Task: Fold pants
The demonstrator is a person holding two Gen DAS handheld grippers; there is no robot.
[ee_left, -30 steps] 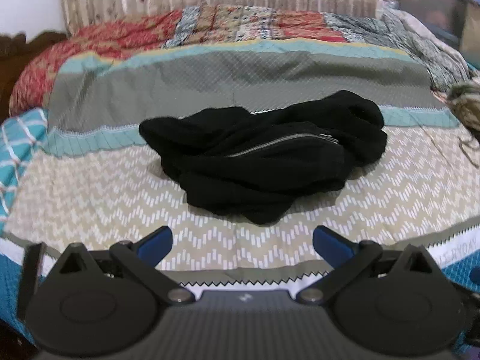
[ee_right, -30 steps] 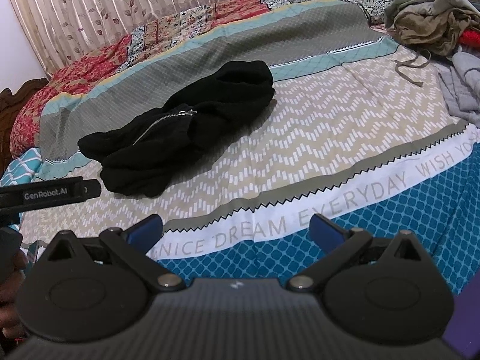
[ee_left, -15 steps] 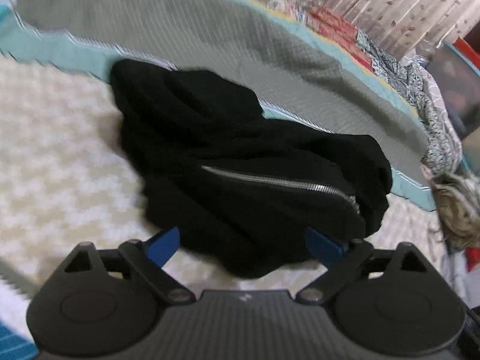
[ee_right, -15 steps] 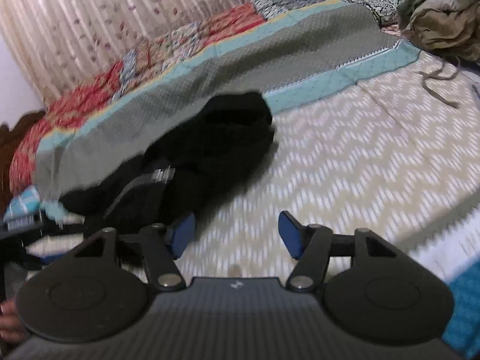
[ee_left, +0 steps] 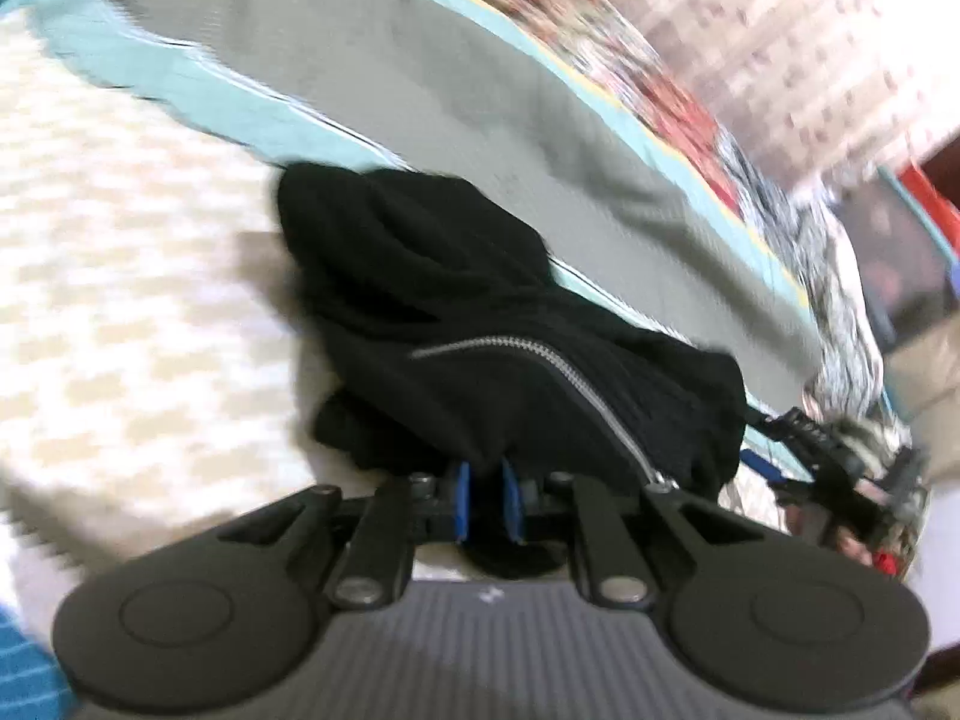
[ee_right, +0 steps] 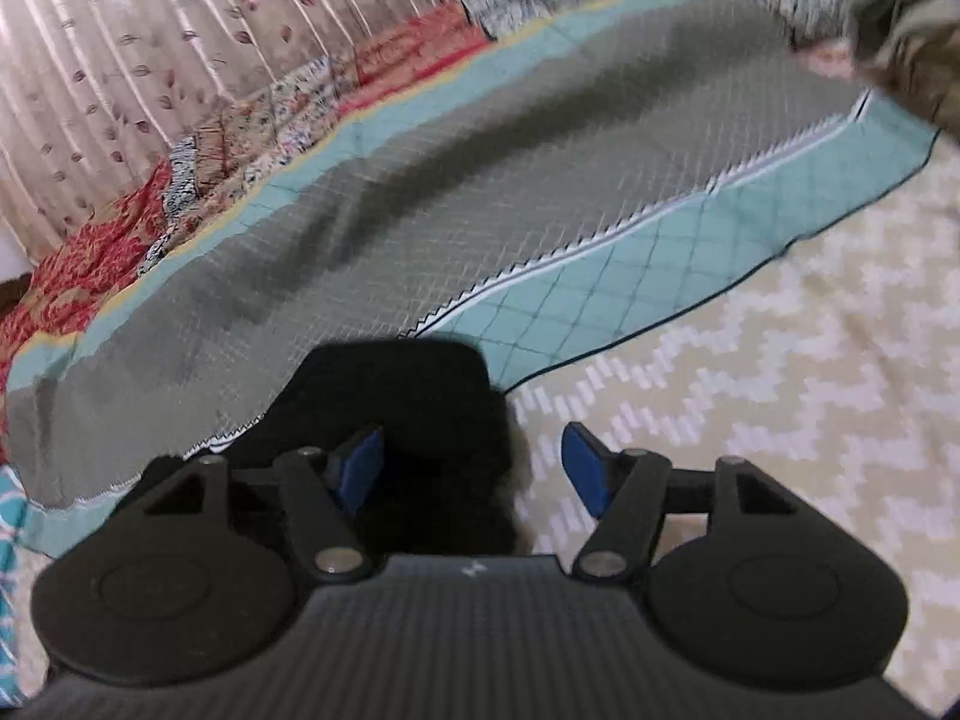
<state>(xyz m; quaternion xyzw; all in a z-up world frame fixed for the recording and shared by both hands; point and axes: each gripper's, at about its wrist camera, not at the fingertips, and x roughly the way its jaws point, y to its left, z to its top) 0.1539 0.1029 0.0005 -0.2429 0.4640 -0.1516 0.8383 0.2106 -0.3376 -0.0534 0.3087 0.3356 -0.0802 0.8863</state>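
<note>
The black pants (ee_left: 480, 330) lie crumpled on the bed, a silver zipper (ee_left: 564, 372) running across them. My left gripper (ee_left: 485, 495) is shut on the near edge of the pants, the blue pads pinching black cloth. In the right wrist view, my right gripper (ee_right: 474, 471) is open, its jaws astride the end of the pants (ee_right: 420, 408), the left pad over the cloth and the right pad over the bedspread. The right gripper also shows at the right edge of the left wrist view (ee_left: 840, 468).
The patterned bedspread (ee_right: 750, 360) has a zigzag beige band, a teal band and a grey band. A pile of other clothes (ee_right: 912, 30) lies at the far right. A curtain (ee_right: 180, 30) hangs behind the bed.
Both grippers moved forward onto the pants. The left gripper closed from wide open onto the near edge of the cloth. The right gripper stayed open and came down over the other end.
</note>
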